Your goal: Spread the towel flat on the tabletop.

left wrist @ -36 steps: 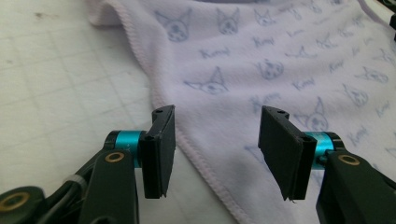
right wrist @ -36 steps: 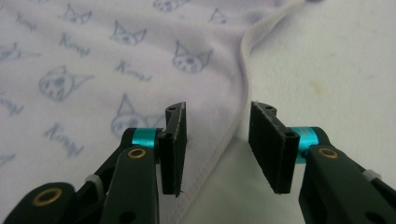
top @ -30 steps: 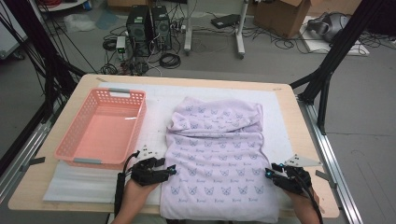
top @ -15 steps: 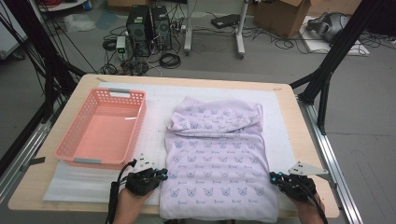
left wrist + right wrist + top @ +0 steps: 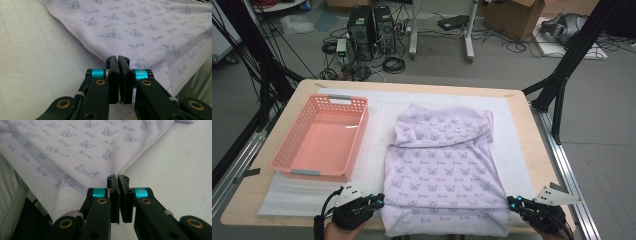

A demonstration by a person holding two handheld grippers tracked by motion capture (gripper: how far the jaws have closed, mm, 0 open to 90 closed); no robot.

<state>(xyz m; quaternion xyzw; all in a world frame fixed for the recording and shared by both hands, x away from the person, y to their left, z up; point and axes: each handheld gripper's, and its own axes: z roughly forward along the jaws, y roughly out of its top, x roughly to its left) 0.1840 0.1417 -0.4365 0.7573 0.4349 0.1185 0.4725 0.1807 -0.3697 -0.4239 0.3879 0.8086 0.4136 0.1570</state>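
The left gripper (image 5: 371,201) sits low at the near left of the high view, carried by a hand (image 5: 343,231) that comes in from the bottom edge, its black body pointing inward to the right; in the left gripper view its two fingers (image 5: 112,75) stand pressed together, blue bands on either side; the right gripper (image 5: 513,202) mirrors it at the near right, pointing inward to the left, its grey three-cornered plate on top; its fingers (image 5: 113,195) are likewise closed tight together.
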